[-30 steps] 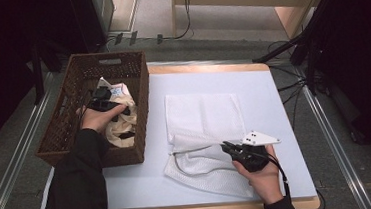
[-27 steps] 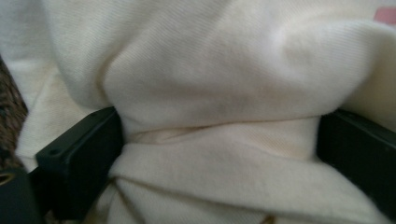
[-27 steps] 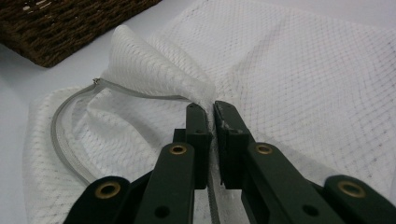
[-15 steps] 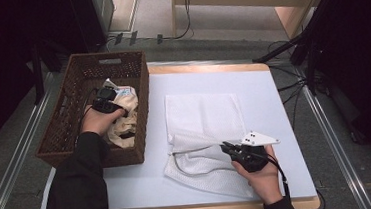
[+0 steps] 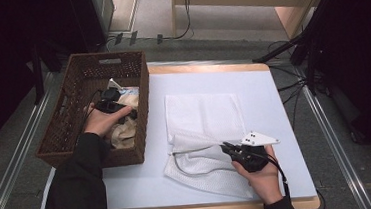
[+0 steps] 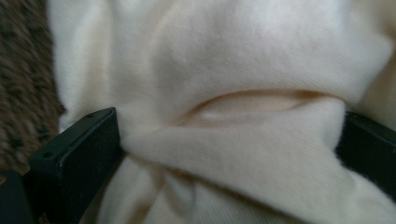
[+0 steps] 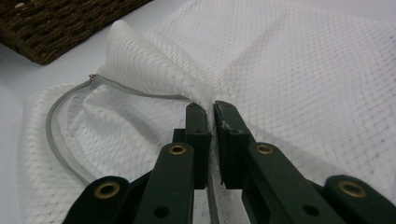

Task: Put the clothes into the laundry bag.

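Two grippers were at work: the right gripper (image 7: 212,109) pinched shut on one mesh bag (image 5: 203,133) lying on the table (image 5: 130,189), while the left gripper (image 6: 229,140), its jaws having just been opening, stood wide around one cream cloth (image 6: 233,70) in the one basket (image 5: 74,118).

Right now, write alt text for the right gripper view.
Black tongs pinch a raised fold of a white mesh laundry bag with a grey zipper curving open at left. A dark brown woven wicker basket sits behind on the white table.

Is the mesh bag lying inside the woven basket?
No, the white mesh bag lies on the table to the right of the brown basket, with its zipper edge pinched by the right gripper.
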Action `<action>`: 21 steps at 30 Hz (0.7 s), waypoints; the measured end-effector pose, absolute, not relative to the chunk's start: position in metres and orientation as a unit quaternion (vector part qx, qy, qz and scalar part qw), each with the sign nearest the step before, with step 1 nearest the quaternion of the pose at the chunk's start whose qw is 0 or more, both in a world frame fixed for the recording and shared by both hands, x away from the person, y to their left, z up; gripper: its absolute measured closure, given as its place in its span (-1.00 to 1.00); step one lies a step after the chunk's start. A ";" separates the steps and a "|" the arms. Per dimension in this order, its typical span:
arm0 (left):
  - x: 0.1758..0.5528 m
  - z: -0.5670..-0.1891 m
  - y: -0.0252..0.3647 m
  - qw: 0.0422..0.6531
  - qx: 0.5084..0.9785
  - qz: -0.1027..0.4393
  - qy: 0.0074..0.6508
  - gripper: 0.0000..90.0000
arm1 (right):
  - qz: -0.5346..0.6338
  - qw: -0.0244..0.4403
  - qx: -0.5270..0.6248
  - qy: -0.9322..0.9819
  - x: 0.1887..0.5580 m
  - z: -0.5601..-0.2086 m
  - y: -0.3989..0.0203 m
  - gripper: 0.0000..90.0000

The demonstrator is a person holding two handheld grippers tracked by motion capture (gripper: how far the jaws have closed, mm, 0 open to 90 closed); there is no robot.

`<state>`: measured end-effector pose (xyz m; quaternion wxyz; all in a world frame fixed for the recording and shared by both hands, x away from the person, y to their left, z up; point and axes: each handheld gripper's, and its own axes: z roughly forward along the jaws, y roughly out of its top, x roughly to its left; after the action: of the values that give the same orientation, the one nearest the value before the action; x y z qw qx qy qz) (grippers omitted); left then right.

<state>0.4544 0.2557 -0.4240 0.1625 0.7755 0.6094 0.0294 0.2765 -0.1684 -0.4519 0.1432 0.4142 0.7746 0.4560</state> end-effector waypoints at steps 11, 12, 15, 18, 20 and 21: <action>0.449 -0.422 0.240 0.139 0.822 0.036 0.551 -0.50 | 0.455 0.144 0.413 0.775 0.277 -0.453 -0.168 0.88; 0.448 -0.421 0.240 0.138 0.824 0.040 0.548 -0.44 | 0.455 0.144 0.414 0.775 0.277 -0.453 -0.168 0.88; 0.446 -0.420 0.240 0.153 0.830 0.033 0.535 -0.09 | 0.455 0.143 0.414 0.775 0.277 -0.453 -0.168 0.89; 0.446 -0.419 0.241 0.163 0.832 0.022 0.529 0.14 | 0.457 0.141 0.410 0.776 0.277 -0.453 -0.168 0.92; 0.446 -0.419 0.241 0.166 0.834 0.019 0.526 0.26 | 0.459 0.138 0.410 0.776 0.277 -0.453 -0.167 0.94; 0.446 -0.418 0.242 0.166 0.835 0.018 0.524 0.29 | 0.459 0.137 0.410 0.776 0.277 -0.453 -0.168 0.94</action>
<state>0.4463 0.2415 -0.4182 0.1665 0.8351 0.5240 0.0178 0.2775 -0.1677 -0.4526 0.1374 0.4097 0.7763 0.4590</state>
